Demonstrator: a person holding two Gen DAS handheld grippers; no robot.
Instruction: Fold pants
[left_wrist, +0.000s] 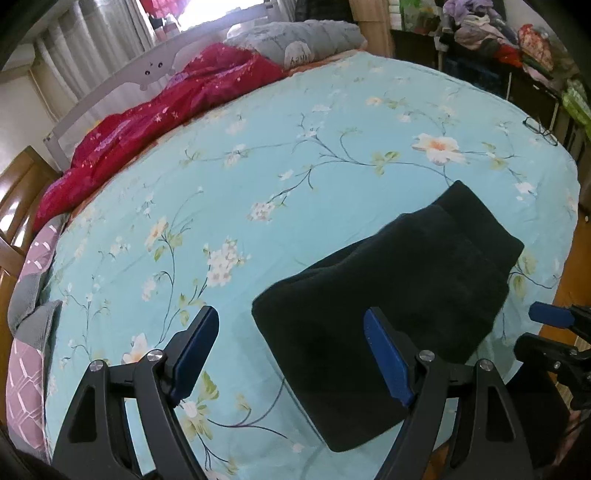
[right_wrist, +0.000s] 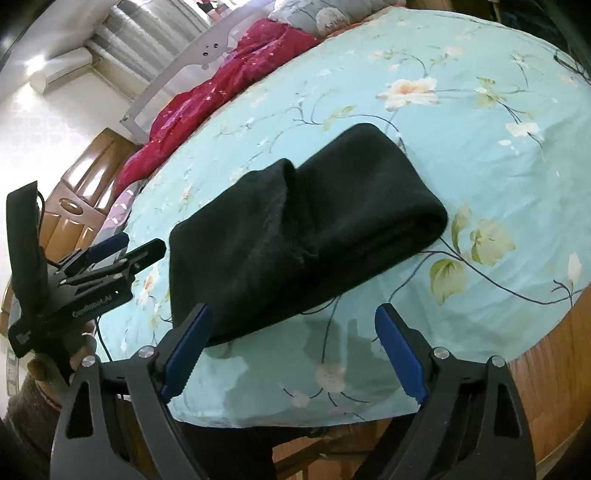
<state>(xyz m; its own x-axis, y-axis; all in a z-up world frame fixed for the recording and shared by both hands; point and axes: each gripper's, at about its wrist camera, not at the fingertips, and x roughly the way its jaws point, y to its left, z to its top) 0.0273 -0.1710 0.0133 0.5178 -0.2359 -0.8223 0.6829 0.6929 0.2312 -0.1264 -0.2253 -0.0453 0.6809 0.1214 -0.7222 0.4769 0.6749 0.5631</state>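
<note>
Pants: black pants (left_wrist: 399, 295) lie folded into a thick bundle on the near right part of the bed, close to its near edge.
Bedsheet: light blue floral bedsheet (left_wrist: 258, 155) covers the bed beneath the bundle.
Left gripper: the left gripper (left_wrist: 291, 354) hangs over the near edge, jaws spread wide, holding nothing; the bundle's near left corner shows between its blue pads.
Right gripper: the right gripper (right_wrist: 293, 350) is also wide open and empty, just near of the bundle.
Far side: a red quilt (left_wrist: 155, 125) lies bunched along the far left rail.
</note>
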